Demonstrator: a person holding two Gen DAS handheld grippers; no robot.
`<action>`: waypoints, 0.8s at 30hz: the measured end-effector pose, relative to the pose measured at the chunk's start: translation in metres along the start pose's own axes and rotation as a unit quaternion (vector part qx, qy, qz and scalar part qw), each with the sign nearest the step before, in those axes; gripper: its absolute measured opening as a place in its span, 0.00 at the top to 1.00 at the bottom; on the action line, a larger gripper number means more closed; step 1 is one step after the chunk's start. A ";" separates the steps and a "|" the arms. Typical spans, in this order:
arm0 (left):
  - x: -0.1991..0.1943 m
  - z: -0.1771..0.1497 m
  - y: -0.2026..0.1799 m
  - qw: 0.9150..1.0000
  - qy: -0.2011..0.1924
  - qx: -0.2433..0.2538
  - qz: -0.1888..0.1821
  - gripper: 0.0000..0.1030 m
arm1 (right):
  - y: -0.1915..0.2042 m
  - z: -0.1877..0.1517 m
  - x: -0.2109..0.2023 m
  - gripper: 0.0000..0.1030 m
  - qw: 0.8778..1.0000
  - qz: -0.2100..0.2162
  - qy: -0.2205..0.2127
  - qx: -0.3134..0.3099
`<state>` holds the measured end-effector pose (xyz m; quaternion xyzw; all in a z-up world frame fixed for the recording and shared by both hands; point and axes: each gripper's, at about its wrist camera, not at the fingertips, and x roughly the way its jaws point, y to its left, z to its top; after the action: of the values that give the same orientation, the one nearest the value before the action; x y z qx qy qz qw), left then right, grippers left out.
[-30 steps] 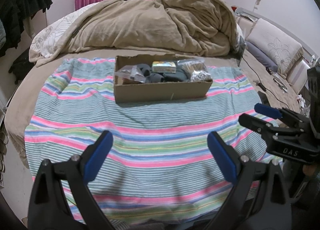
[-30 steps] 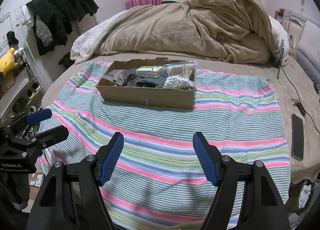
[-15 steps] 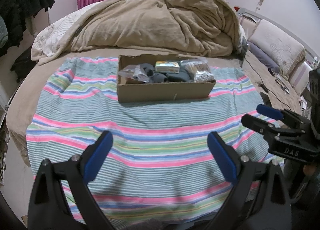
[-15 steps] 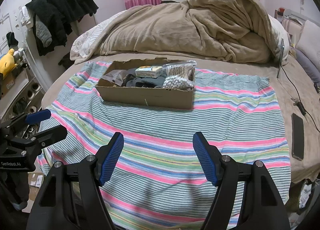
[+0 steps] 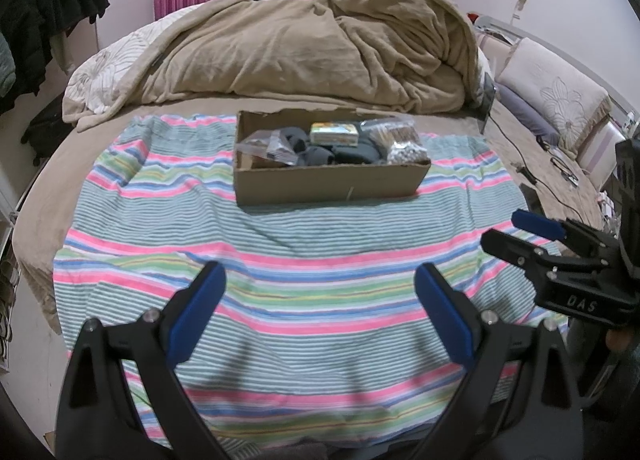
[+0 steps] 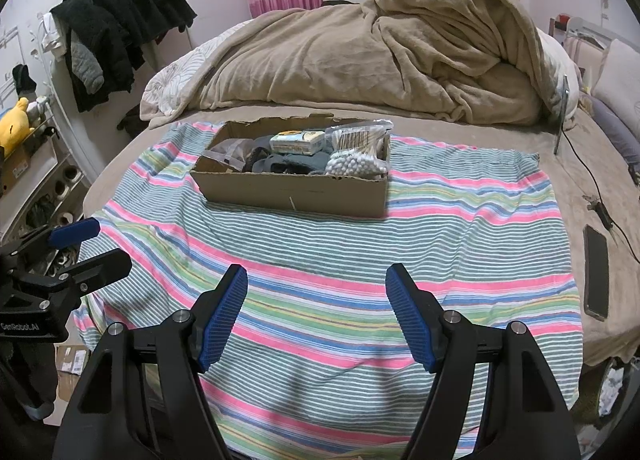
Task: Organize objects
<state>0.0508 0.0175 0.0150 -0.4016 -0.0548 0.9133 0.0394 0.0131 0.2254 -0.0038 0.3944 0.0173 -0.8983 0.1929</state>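
A low cardboard box sits at the far middle of a striped cloth on the bed. In it lie clear bags, dark socks, a small printed carton, a bag of cotton swabs and a bag of white balls. My left gripper is open and empty above the cloth's near part. My right gripper is open and empty too, and it shows at the right in the left wrist view.
A heaped tan blanket lies behind the box. A phone and cables lie right of the cloth. Pillows are at the far right. Dark clothes hang on the left. A shelf stands below them.
Both grippers have drifted slightly; the box sits a little further right in the left wrist view. Both stay open and empty.
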 end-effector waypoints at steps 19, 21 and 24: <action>0.006 0.000 0.001 1.000 0.006 -0.005 -0.003 0.06 | -0.001 0.001 0.006 0.27 1.000 0.006 0.004 0.005; 0.006 0.000 0.002 1.000 0.006 -0.005 -0.003 0.06 | -0.001 0.001 0.006 0.27 1.000 0.006 0.005 0.005; 0.006 0.001 0.001 1.000 0.005 -0.005 -0.003 0.06 | -0.002 0.001 0.007 0.27 1.000 0.006 0.006 0.006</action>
<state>0.0465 0.0167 0.0110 -0.4066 -0.0599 0.9107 0.0406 0.0079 0.2245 -0.0080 0.4008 0.0109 -0.8950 0.1956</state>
